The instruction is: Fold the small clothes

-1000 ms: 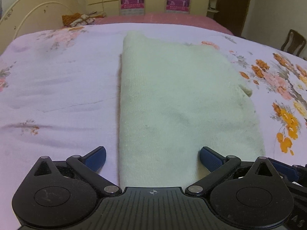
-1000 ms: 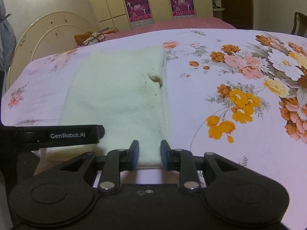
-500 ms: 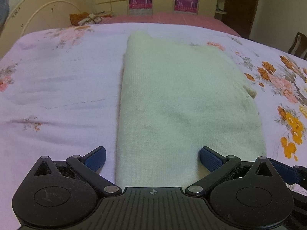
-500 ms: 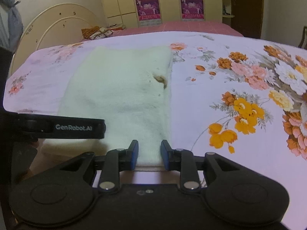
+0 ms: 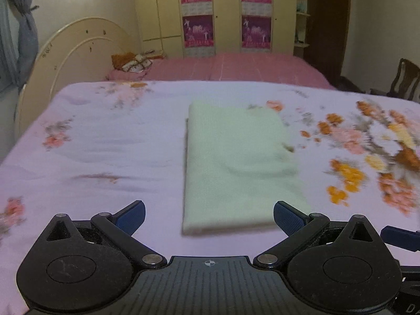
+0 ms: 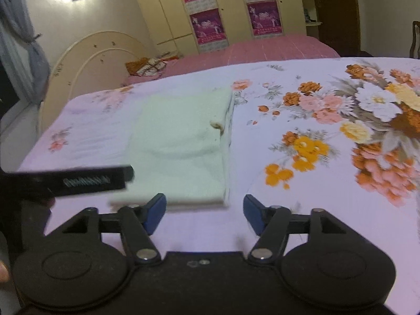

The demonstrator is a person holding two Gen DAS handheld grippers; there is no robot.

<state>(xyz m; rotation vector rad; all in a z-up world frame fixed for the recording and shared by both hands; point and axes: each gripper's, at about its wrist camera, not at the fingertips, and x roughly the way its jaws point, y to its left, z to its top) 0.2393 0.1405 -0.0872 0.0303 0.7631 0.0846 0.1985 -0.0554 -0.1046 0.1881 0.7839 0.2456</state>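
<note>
A pale green folded garment (image 5: 236, 162) lies flat on the floral bedsheet (image 5: 105, 144); it also shows in the right wrist view (image 6: 181, 147), with stacked layers along its right edge. My left gripper (image 5: 209, 218) is open and empty, just short of the garment's near edge. My right gripper (image 6: 204, 212) is open and empty, at the garment's near right corner, apart from it. The left gripper's body (image 6: 78, 181) shows at the left of the right wrist view.
The bedsheet (image 6: 315, 157) has orange and pink flower prints on the right. A cream headboard (image 5: 73, 60) stands at the far left. A second pink bed (image 5: 236, 68), a wardrobe (image 5: 223, 13) and a chair (image 5: 404, 78) lie beyond.
My right gripper has opened and let go of the garment's near edge. Both grippers have pulled back and risen; the garment lies farther off.
</note>
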